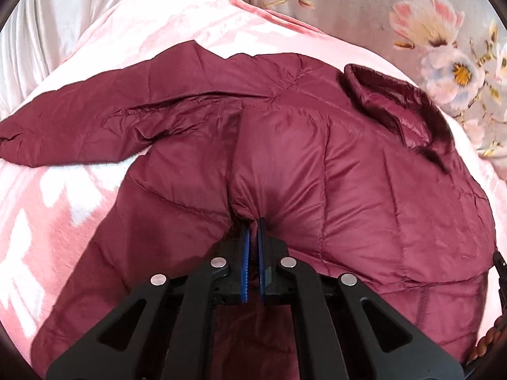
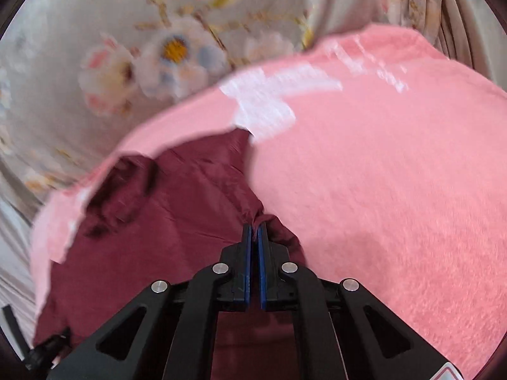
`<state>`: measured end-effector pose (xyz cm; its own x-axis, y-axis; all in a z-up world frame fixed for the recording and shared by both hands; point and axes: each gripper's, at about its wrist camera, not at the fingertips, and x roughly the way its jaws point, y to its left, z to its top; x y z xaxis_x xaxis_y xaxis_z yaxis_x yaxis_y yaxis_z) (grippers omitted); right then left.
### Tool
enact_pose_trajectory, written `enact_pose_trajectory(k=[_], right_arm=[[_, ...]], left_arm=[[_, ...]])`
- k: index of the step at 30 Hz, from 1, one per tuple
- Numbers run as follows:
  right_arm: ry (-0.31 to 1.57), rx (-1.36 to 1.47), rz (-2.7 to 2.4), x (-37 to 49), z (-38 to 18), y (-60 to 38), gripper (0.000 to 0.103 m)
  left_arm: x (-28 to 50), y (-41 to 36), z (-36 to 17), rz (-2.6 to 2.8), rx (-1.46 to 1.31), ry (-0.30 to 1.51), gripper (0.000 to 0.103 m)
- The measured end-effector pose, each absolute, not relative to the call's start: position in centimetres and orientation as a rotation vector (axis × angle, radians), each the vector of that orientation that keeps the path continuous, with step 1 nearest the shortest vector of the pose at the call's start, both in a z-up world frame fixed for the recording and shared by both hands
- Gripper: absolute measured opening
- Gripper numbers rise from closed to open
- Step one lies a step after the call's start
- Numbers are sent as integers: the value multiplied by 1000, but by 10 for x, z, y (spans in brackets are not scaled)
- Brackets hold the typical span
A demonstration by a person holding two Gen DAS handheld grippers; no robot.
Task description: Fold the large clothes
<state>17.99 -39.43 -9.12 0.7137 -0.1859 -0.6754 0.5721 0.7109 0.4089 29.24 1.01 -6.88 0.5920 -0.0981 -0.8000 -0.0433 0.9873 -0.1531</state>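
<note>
A maroon quilted puffer jacket (image 1: 364,174) lies spread on a pink blanket (image 1: 177,25), collar (image 1: 389,107) at the upper right, one sleeve (image 1: 95,126) stretched to the left. My left gripper (image 1: 253,221) is shut on a pinched fold of the jacket's body, its blue pads pressed together on the fabric. In the right wrist view the jacket (image 2: 177,209) fills the lower left, and my right gripper (image 2: 254,226) is shut on a bunched edge of it beside the blanket (image 2: 380,190).
A grey bedsheet with a flower print (image 1: 443,41) lies beyond the blanket, also in the right wrist view as the flowered sheet (image 2: 152,47). A beaded bracelet (image 1: 488,338) and part of the other gripper (image 1: 502,272) show at the left wrist view's right edge.
</note>
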Motion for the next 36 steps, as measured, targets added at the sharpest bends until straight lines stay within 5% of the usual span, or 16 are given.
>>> enact_pose_trajectory(k=[7, 13, 18, 36], right_arm=[[738, 592, -494, 192, -106, -394, 1], [576, 397, -478, 164, -54, -326, 12], [633, 299, -206, 194, -37, -249, 11], [843, 106, -169, 241, -93, -172, 6]], left_arm=[[285, -4, -72, 1, -57, 883, 4], [283, -8, -72, 19, -28, 870, 4], [282, -9, -72, 27, -19, 866, 5], [281, -9, -72, 21, -39, 859, 6]])
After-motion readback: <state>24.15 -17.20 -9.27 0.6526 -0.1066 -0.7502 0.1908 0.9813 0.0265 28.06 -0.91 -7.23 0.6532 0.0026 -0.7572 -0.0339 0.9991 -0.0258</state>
